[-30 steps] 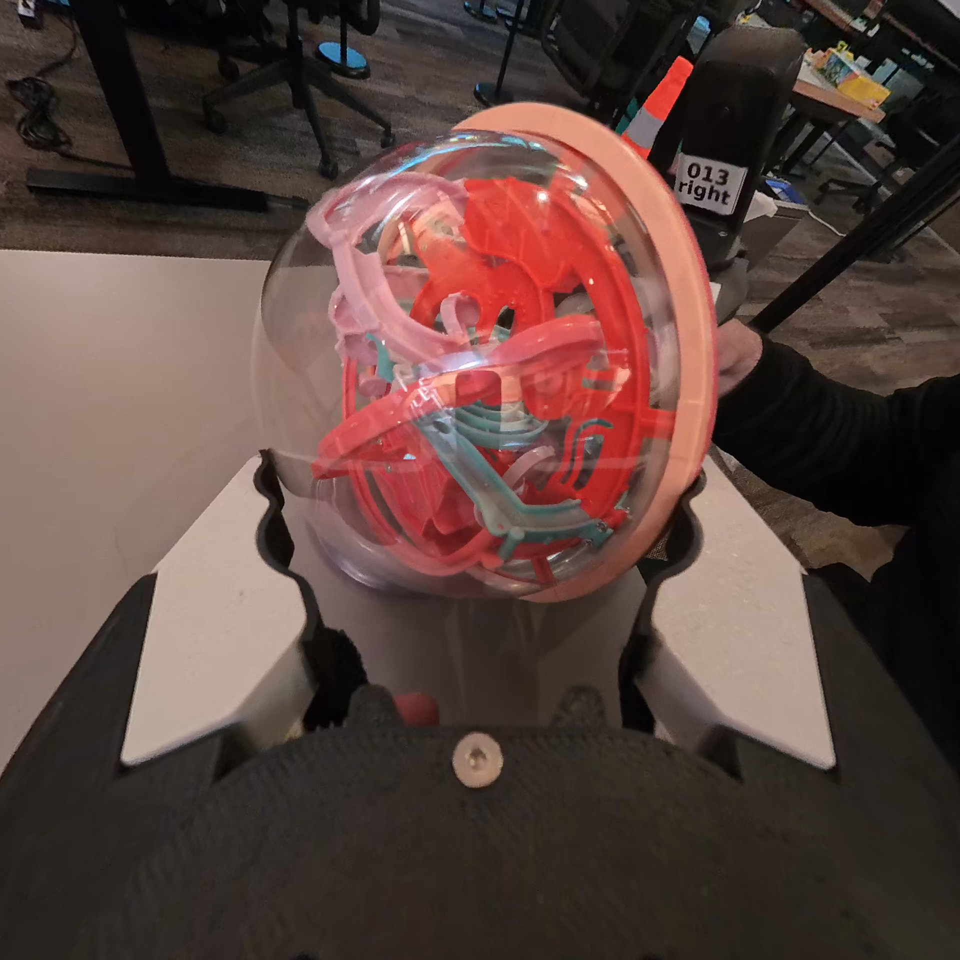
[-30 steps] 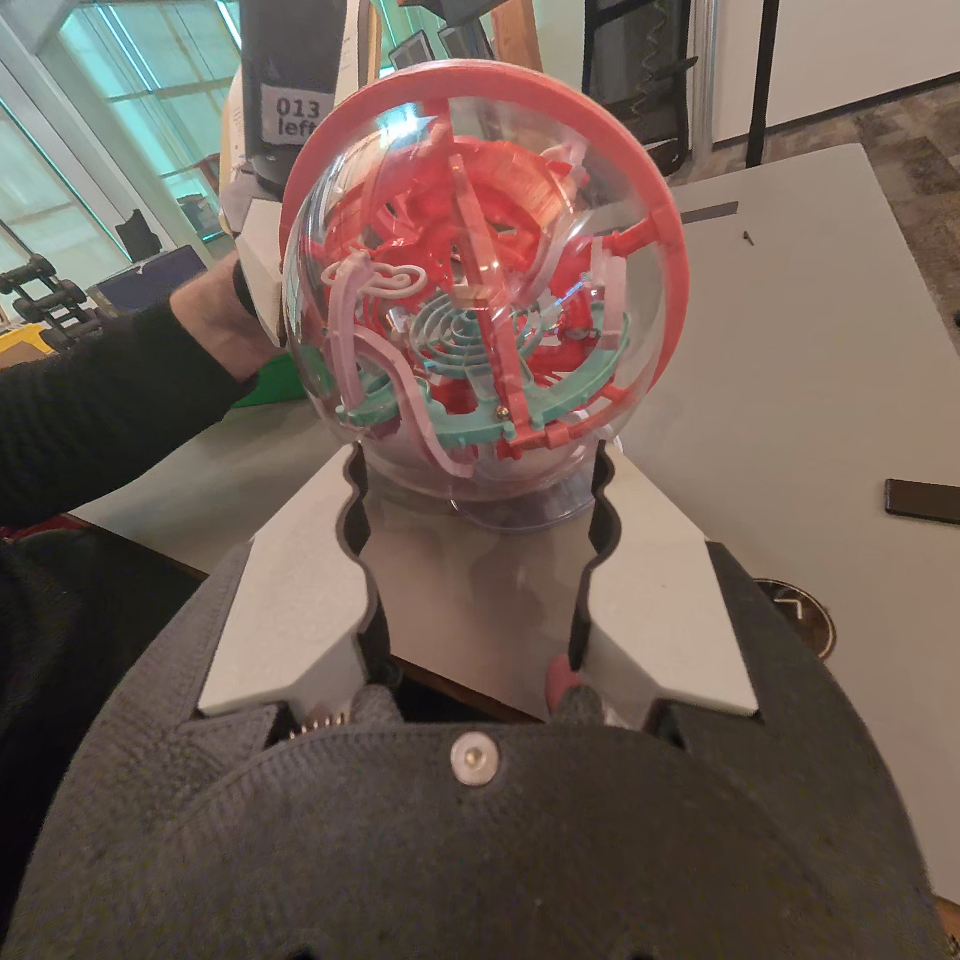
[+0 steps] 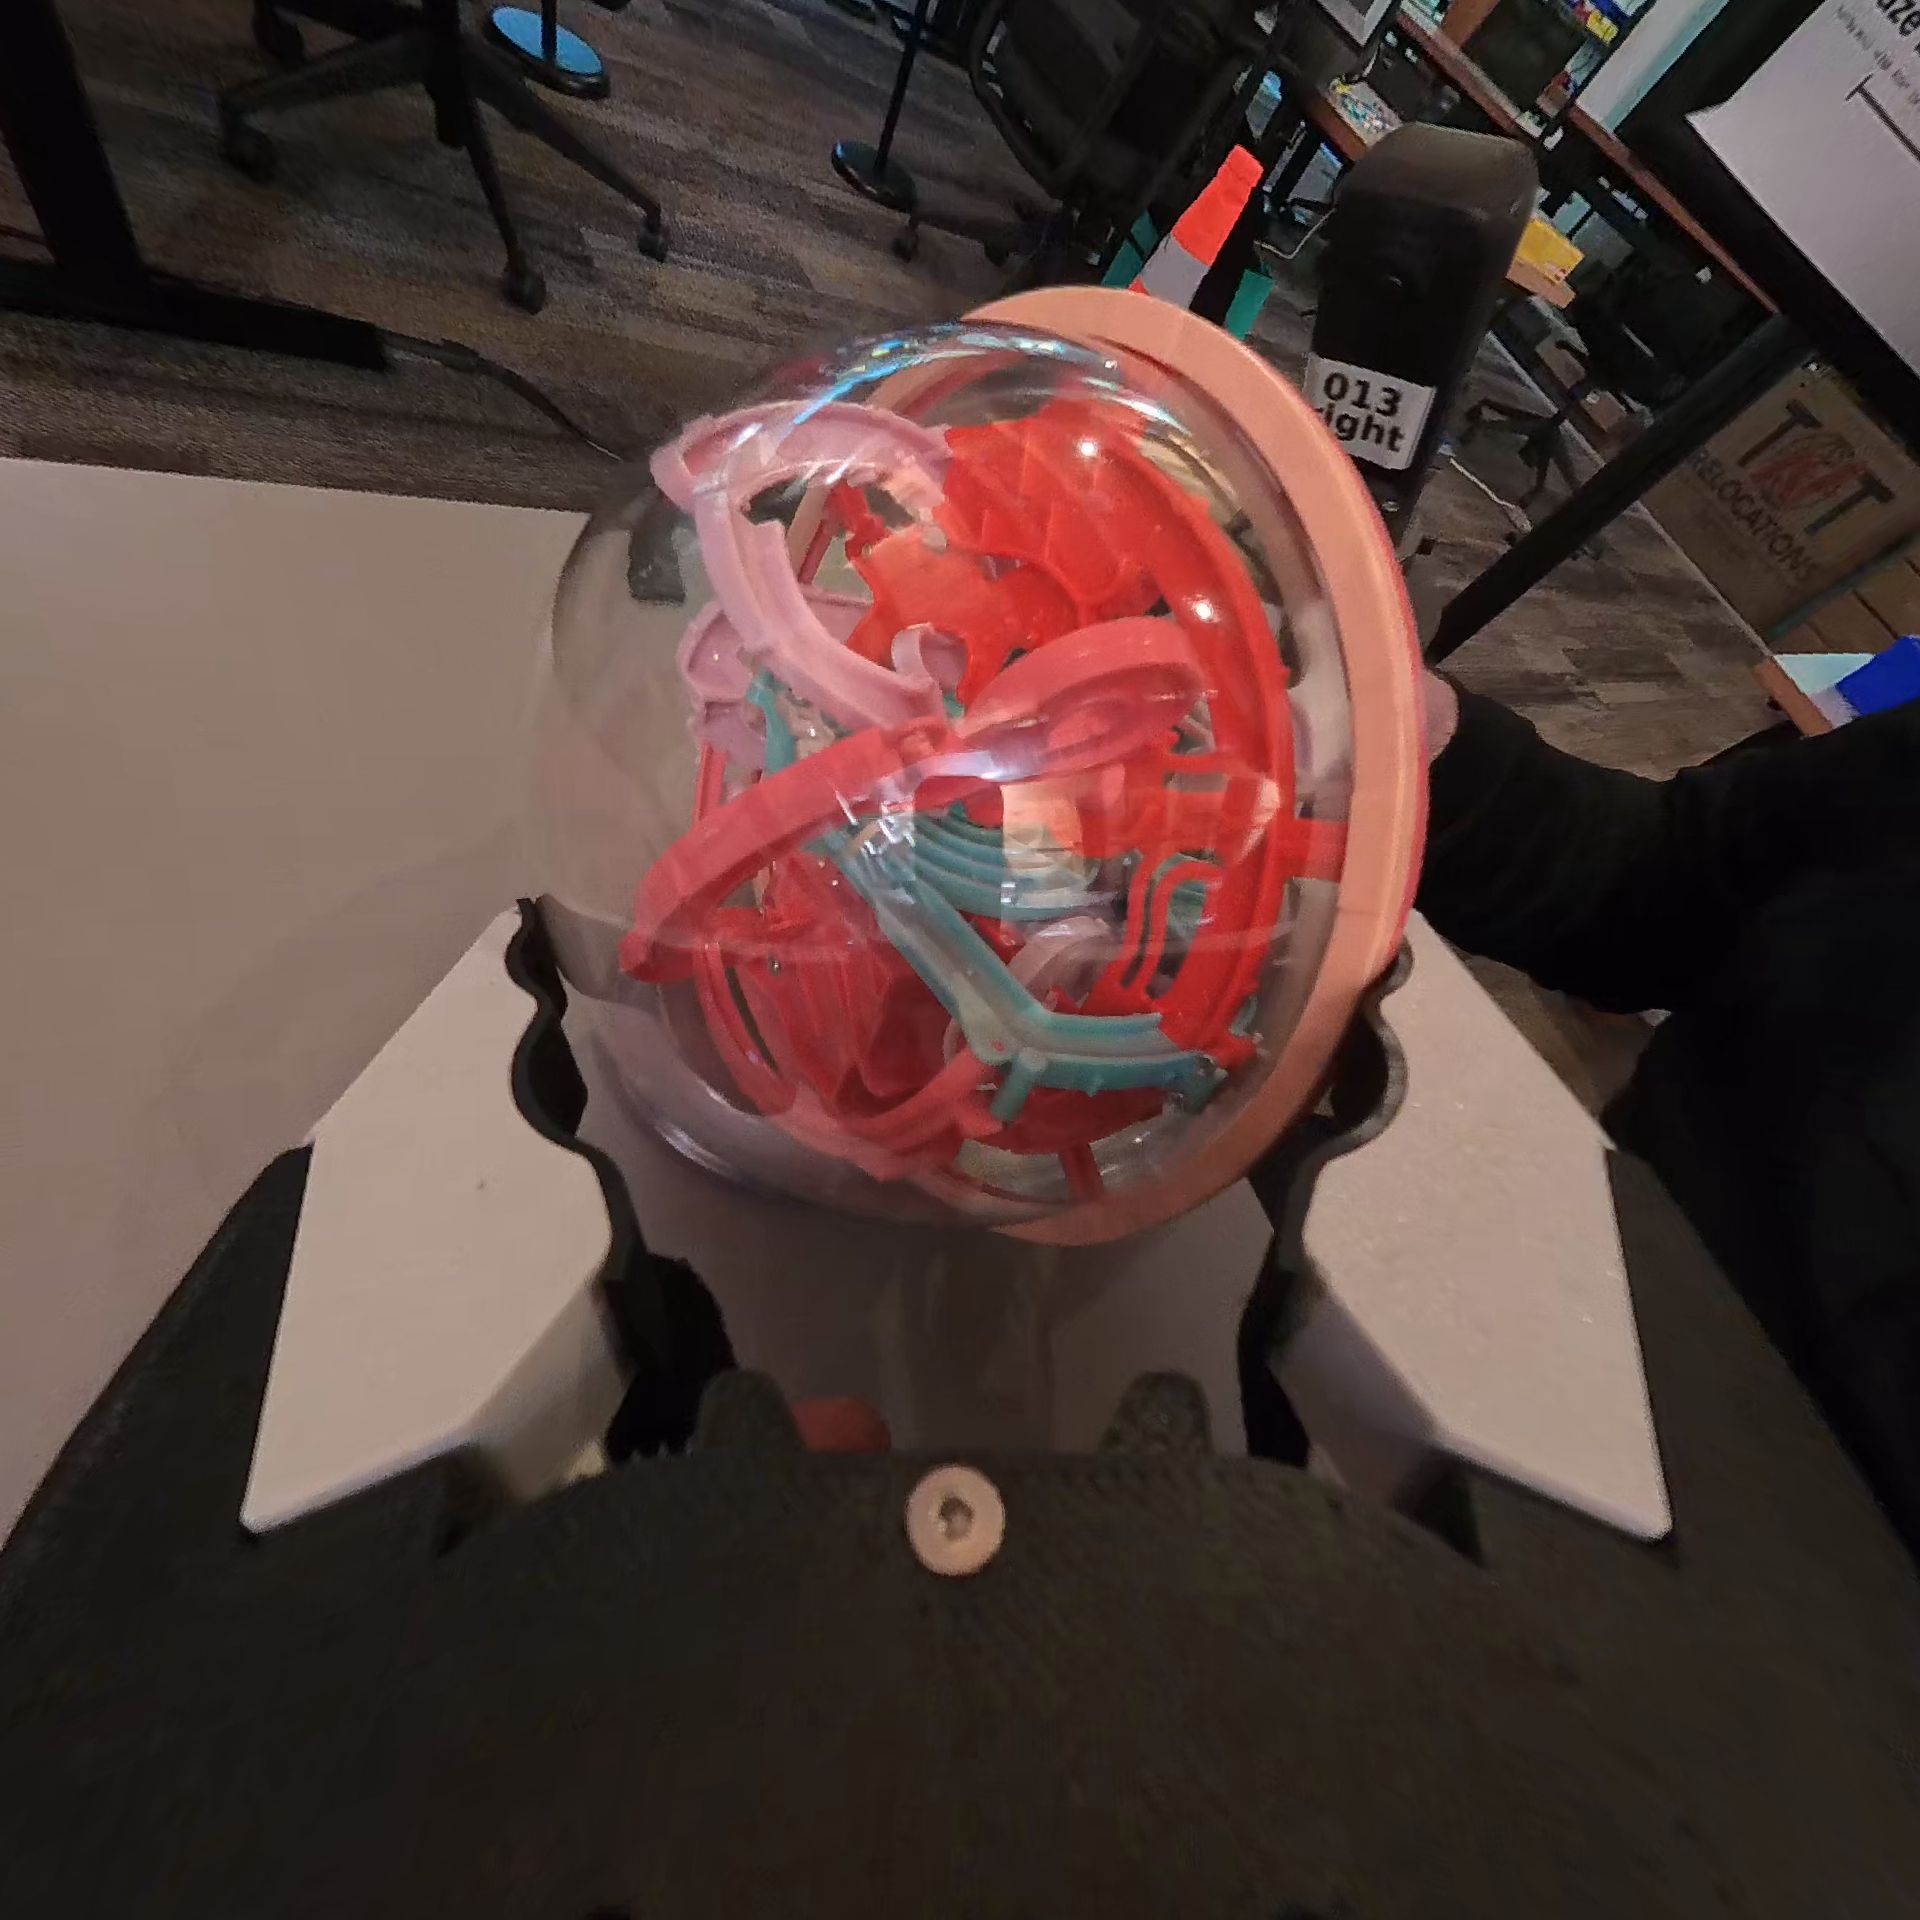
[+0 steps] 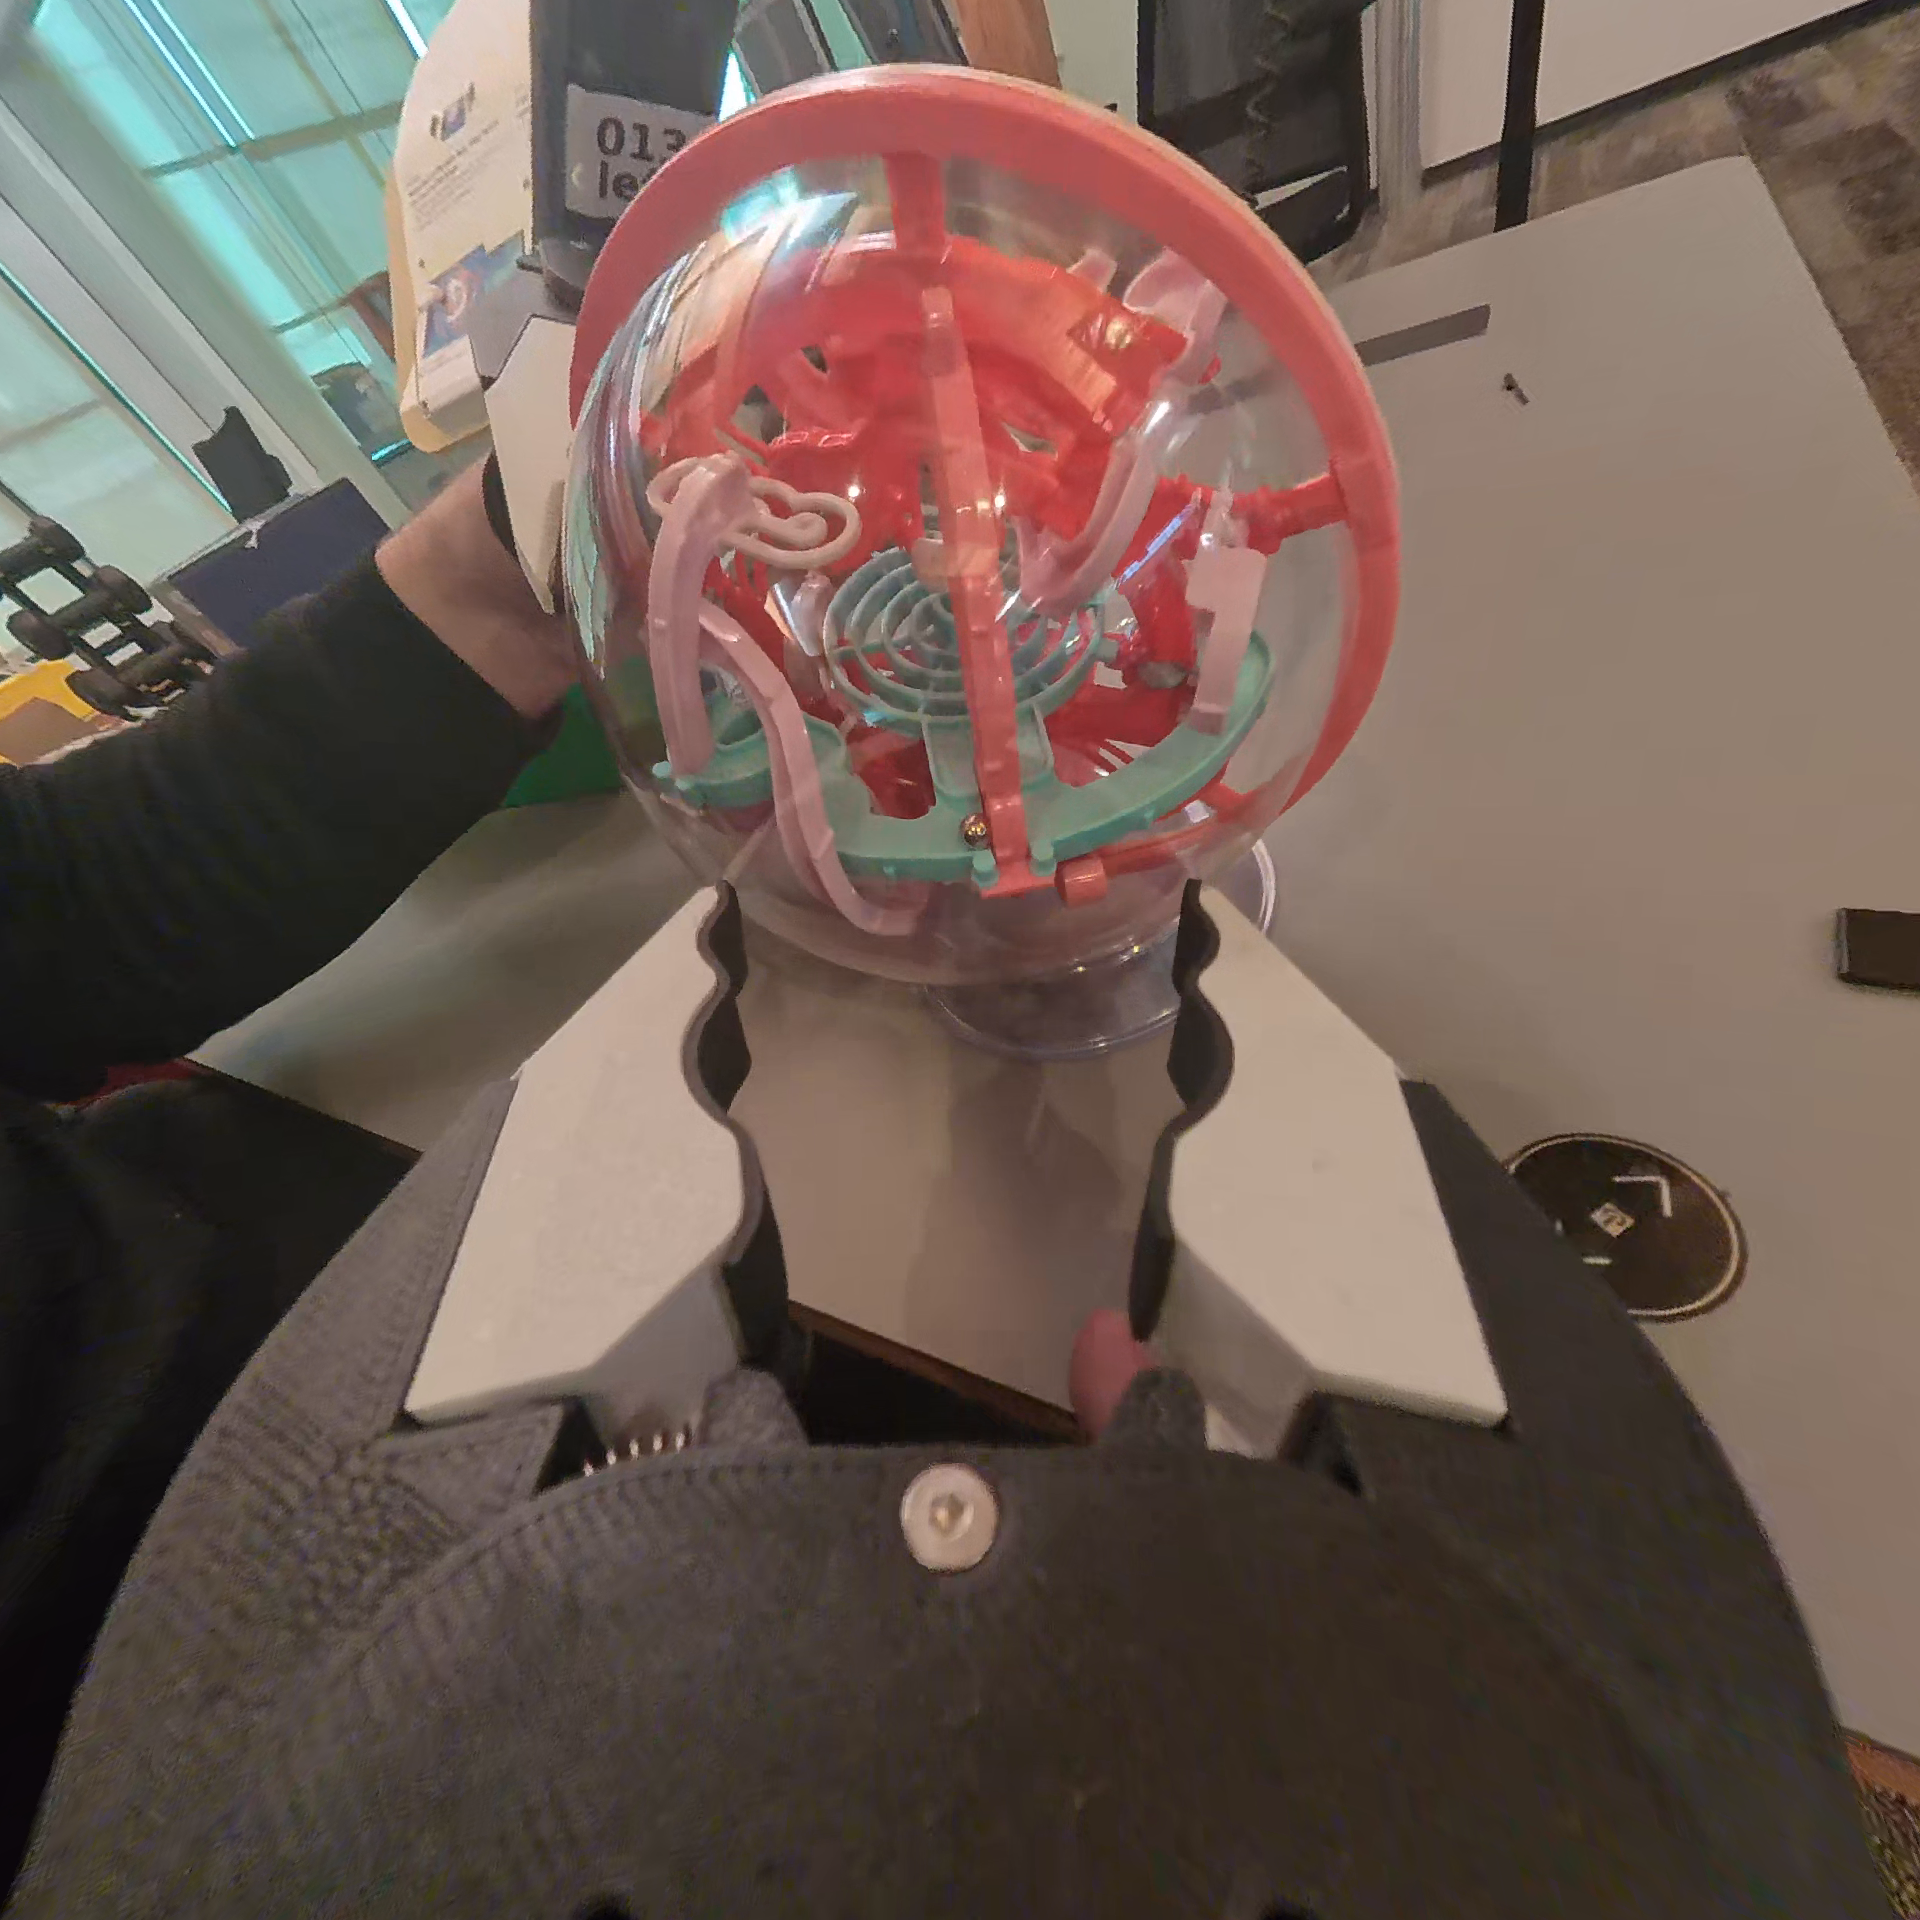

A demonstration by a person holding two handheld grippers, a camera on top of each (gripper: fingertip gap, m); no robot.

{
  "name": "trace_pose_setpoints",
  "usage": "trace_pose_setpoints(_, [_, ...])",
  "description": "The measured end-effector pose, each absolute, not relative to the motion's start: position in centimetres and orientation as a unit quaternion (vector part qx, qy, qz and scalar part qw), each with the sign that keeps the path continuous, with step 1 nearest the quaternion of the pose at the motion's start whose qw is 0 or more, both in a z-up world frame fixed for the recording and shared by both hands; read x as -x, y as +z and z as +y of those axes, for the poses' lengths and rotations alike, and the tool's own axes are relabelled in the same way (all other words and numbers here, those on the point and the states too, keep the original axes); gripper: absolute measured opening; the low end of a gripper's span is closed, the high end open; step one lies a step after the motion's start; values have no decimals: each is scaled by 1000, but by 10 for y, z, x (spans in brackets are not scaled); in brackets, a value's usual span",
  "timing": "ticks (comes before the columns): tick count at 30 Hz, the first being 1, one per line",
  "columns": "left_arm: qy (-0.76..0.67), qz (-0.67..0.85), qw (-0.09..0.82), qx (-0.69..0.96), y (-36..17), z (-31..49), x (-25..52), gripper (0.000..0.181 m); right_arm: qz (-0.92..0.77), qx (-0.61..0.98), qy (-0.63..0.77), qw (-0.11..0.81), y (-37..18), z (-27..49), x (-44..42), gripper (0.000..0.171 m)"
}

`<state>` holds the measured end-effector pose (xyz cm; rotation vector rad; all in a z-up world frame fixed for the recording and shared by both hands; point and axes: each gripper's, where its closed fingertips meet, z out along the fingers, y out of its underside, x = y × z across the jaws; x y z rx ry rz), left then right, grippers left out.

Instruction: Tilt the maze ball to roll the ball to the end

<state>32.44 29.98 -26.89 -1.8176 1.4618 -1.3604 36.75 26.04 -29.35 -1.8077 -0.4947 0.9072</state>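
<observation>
The maze ball [image 3: 997, 790] is a clear sphere with red, pink and teal tracks inside and a salmon ring around it. It is tilted, and I hold it between both grippers above the white table [image 3: 208, 727]. My left gripper [image 3: 961, 966] is shut on its lower sides. My right gripper [image 4: 961, 914] is shut on its underside from the opposite side. In the right wrist view the maze ball [image 4: 966, 520] shows a small steel ball [image 4: 975, 828] on the teal track beside a red rib. A clear stand [image 4: 1091, 1008] sits just under the sphere.
A flat black object [image 4: 1881, 951] and a round black disc [image 4: 1631, 1226] lie on the table to the right. Black sleeves [image 4: 260, 790] hold the grippers. An orange cone [image 3: 1205, 229] and office chairs [image 3: 468, 125] stand on the floor beyond the table edge.
The maze ball has tilted a little further, its ring leaning more to the right in the right wrist view. The steel ball stays beside the rib on the teal track.
</observation>
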Motion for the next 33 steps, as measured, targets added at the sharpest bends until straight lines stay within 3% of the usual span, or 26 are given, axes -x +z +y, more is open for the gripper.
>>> trace_pose_setpoints(20, [-492, 549, 195, 647, -261, 284, -308, 145, -210, 758, 395, 474, -306, 231, -341, 82])
trace_pose_setpoints(33, [-455, 549, 240, 658, -263, 278, -297, 144, -277, 702, 360, 548, -276, 269, -387, 112])
